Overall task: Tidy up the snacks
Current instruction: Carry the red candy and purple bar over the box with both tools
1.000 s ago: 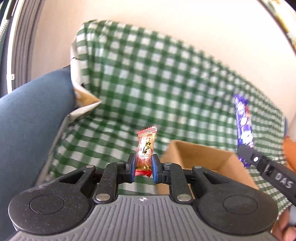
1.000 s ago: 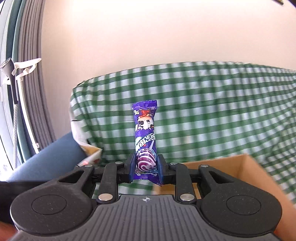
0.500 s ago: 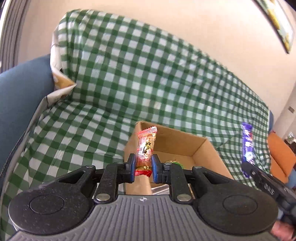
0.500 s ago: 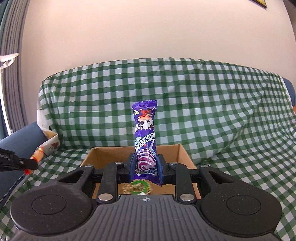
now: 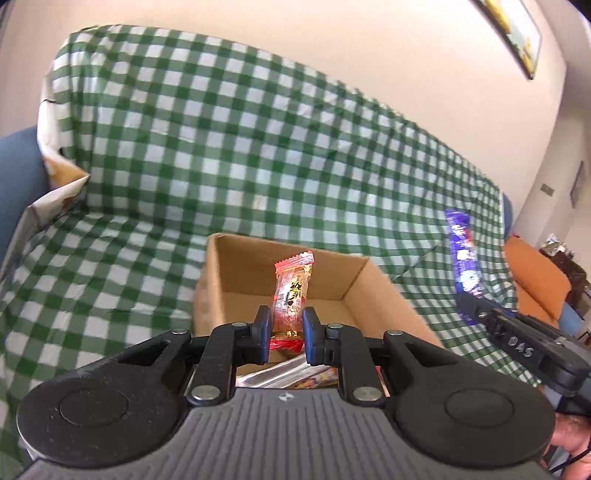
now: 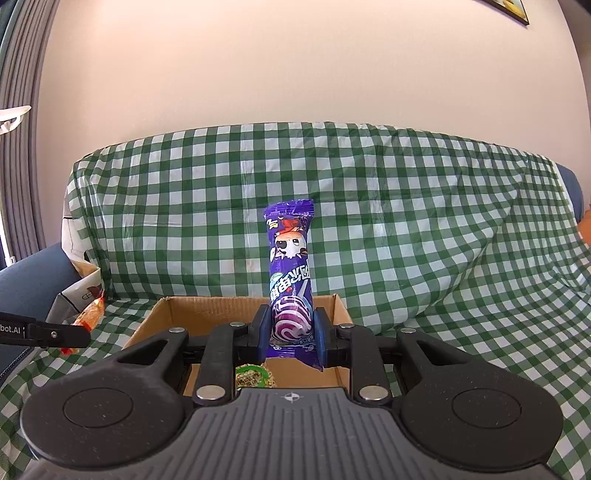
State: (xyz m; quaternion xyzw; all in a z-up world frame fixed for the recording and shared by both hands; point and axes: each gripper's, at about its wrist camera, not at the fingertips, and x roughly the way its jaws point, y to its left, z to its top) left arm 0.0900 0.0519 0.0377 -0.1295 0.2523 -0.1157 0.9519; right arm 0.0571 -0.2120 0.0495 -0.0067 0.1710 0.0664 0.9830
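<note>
Left gripper point(image 5: 283, 329) clenched a red candy point(image 5: 291, 295) over the box point(image 5: 354, 284); right gripper point(image 6: 291, 330) pinched a purple snack point(image 6: 290, 273) upright above it.

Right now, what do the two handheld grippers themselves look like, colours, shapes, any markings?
Both are matte black plastic. The left gripper and right gripper each have blue finger pads, linkage arms with silver pins, two round discs and a ribbed grey body. From the side, the right one shows handwritten "DAS", the left a white "bot.AI" label.

A home living room: sofa point(image 6: 406, 229) under green checked cloth, framed picture point(image 5: 513, 33) on wall
</note>
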